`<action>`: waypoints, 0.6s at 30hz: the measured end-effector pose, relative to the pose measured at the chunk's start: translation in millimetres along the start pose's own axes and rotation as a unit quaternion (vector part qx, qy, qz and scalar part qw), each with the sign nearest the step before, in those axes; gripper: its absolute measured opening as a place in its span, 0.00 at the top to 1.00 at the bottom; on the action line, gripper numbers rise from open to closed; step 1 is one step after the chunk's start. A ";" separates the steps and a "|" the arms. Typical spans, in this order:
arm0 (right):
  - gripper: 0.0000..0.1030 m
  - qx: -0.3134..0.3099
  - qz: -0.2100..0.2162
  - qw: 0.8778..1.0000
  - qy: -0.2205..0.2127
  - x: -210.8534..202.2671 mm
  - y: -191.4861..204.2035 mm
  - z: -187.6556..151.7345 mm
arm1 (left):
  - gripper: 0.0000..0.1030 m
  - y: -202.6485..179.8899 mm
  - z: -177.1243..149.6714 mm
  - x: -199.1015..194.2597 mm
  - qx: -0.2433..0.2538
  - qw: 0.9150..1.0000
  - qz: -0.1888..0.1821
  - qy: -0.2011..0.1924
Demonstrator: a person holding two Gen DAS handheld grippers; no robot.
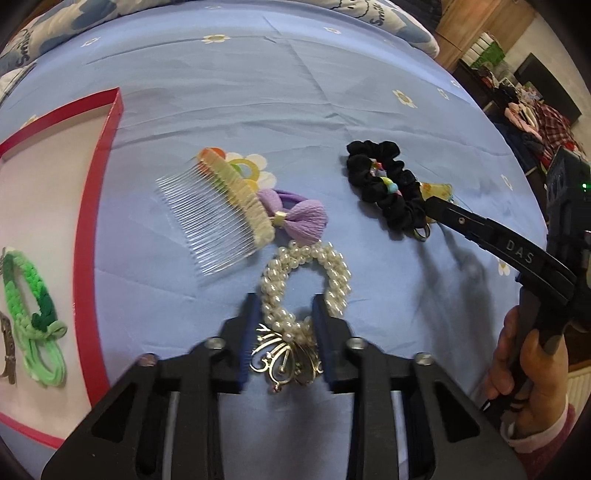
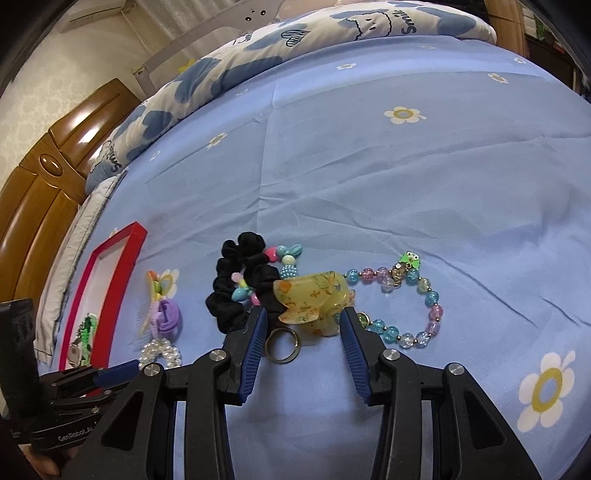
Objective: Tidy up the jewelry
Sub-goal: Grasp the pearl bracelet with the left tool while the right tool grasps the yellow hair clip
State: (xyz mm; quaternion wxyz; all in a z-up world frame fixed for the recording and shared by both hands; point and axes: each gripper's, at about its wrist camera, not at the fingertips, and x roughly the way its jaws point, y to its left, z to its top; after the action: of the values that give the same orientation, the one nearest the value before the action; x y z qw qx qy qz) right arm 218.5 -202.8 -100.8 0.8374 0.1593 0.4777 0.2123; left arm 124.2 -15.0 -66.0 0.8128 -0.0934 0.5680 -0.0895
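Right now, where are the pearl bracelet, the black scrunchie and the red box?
pearl bracelet point(image 1: 334, 273), left wrist view, on its right bead strand.
black scrunchie point(image 1: 384, 197), left wrist view, on its lower folds.
red box point(image 1: 92, 192), left wrist view, on its right wall.

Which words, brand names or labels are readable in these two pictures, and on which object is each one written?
"DAS" – on the black arm of the right tongs, read in the left wrist view.
"GenRobot.AI" – on the body of the left tongs, right wrist view; the last letters are partly cut.
"Smile" – printed on the cloud-pattern quilt; often only "Smil" shows.
No readable numbers.
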 end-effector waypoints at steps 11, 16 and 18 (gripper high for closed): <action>0.68 -0.005 0.007 0.999 -0.032 -25.4 -2.8 -3.8 | 0.96 0.8 -5.2 -16.3 0.000 1.000 -0.013 -0.022; 0.68 -0.005 0.023 0.999 -0.039 -41.5 2.3 -10.3 | 0.96 3.7 -9.7 -29.4 0.001 0.999 -0.014 -0.031; 0.68 0.000 0.034 0.999 -0.036 -45.1 3.2 -14.6 | 0.96 5.0 -10.7 -30.9 -0.001 0.999 -0.014 -0.031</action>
State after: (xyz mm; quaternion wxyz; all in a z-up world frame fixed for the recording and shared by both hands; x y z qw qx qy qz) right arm 184.7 -222.0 -73.4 0.8464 0.1828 0.4414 0.2351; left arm 103.8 -2.9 -42.8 0.8288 -0.1049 0.5410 -0.0971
